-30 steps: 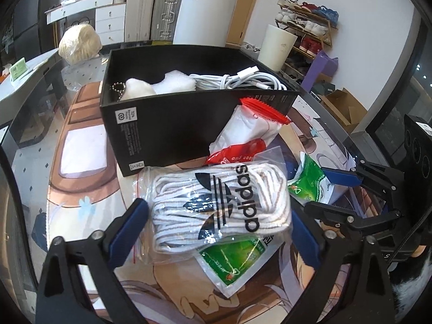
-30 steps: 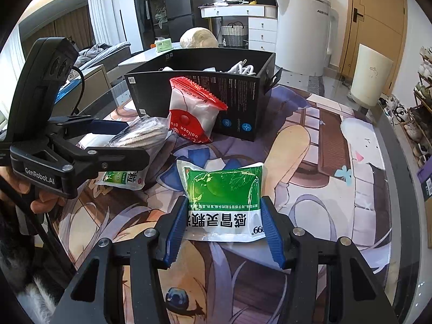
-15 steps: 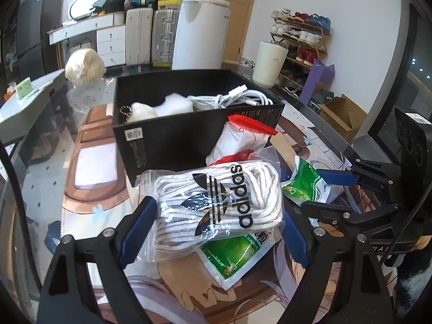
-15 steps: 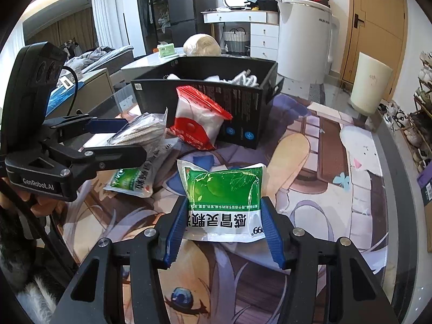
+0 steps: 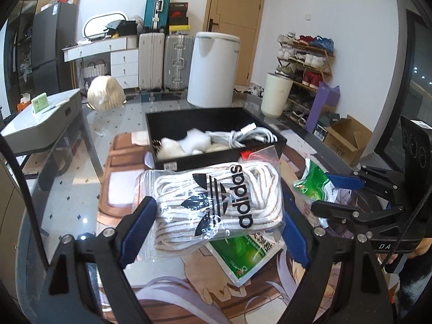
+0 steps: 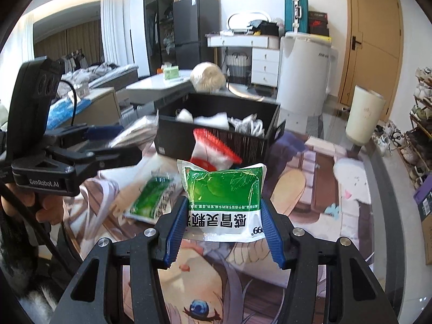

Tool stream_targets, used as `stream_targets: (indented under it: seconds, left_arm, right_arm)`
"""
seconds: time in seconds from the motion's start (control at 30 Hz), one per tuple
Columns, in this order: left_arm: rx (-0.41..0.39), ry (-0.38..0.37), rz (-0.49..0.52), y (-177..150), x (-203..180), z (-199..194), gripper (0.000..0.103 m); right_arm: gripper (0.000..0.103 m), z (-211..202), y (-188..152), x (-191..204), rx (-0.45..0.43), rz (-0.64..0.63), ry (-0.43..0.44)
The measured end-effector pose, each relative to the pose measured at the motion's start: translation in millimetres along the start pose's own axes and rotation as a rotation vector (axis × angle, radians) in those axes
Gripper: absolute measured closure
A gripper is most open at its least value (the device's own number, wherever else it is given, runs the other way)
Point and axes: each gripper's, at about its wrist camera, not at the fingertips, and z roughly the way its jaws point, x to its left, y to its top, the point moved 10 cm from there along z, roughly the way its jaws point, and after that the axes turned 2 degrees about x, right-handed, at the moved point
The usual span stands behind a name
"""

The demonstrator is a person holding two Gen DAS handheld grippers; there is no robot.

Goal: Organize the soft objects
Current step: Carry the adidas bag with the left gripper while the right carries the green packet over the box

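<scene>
Looking along our left gripper [image 5: 216, 221], we see its blue pads clamped on the clear bag of white laces [image 5: 216, 202], lifted above the printed mat [image 5: 189, 291] just short of the black box [image 5: 216, 159]; a green sachet [image 5: 243, 253] lies beneath. Along our right gripper [image 6: 222, 225], the pads pinch a green-and-white packet [image 6: 224, 197], raised before that box [image 6: 216, 140].

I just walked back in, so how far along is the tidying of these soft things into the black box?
Partly done. The black box already holds white fluffy items and a white cable. In hand: the left tongs grip the bag of laces; the right tongs grip a green sachet. Left on the mat: another green sachet and a red-and-white packet.
</scene>
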Motion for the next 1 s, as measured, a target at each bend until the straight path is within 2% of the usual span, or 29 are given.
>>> stream_targets:
  seconds: [0.13,0.3,0.63,1.0]
  left_arm:
    - [-0.033,0.014,0.004,10,4,-7,0.016]
    - [-0.061,0.025,0.002,21,8,-13,0.016]
    - [-0.091,0.054,0.021,42,14,-10,0.016]
    - [-0.09,0.079,0.019,54,23,5,0.016]
  right_arm:
    - [0.049,-12,17,-1,-0.067,0.021,-0.01]
    - [0.049,-18,37,-5,-0.105,0.025,-0.023]
    - [0.049,-12,66,-10,-0.139,0.017,-0.035]
    - [0.049,-3,80,-18,-0.15,0.025,-0.051]
